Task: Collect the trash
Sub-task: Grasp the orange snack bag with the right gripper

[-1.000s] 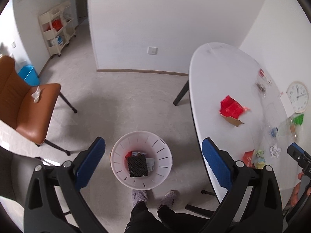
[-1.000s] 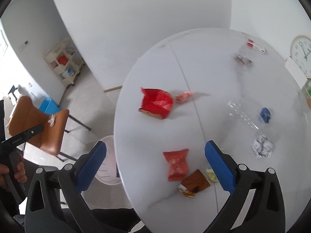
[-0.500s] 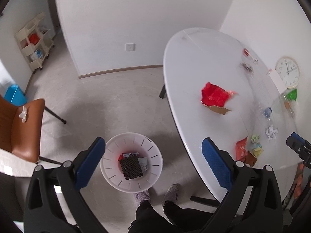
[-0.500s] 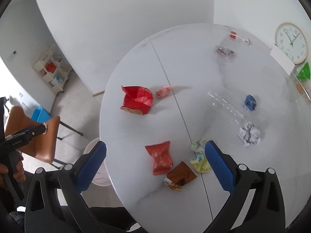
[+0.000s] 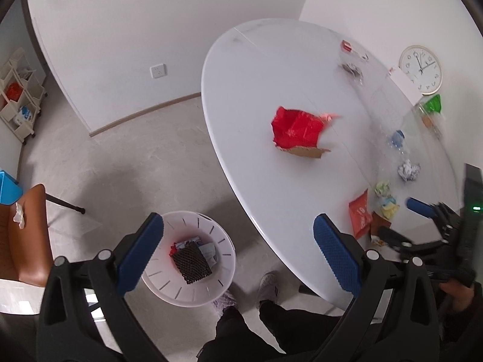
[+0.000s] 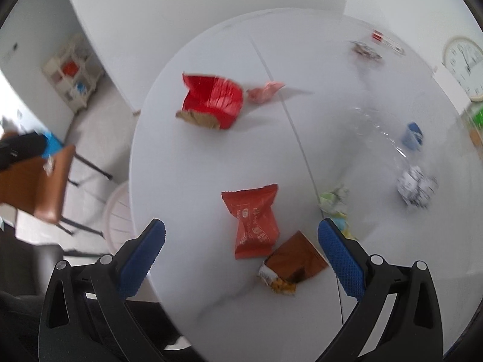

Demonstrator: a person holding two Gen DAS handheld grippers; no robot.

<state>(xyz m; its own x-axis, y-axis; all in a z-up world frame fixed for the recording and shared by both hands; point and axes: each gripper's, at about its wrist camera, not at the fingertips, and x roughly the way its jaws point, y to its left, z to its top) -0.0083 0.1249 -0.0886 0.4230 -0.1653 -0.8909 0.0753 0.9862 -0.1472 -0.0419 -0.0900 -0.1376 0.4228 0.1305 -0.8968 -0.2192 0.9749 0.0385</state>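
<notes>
A white oval table stands on a pale floor by white walls, with a brown chair and a shelf cart to the left. A white bin sits on the floor off the table's near edge, holding a black mesh piece. Trash lies scattered on the table: a torn red bag towards the middle, an orange packet and a brown wrapper near the near edge, a paper ball towards the right edge. The left gripper hangs wide open and empty above the floor between bin and table edge. The right gripper is spread wide and empty over the near edge, above the orange packet and touching nothing.
</notes>
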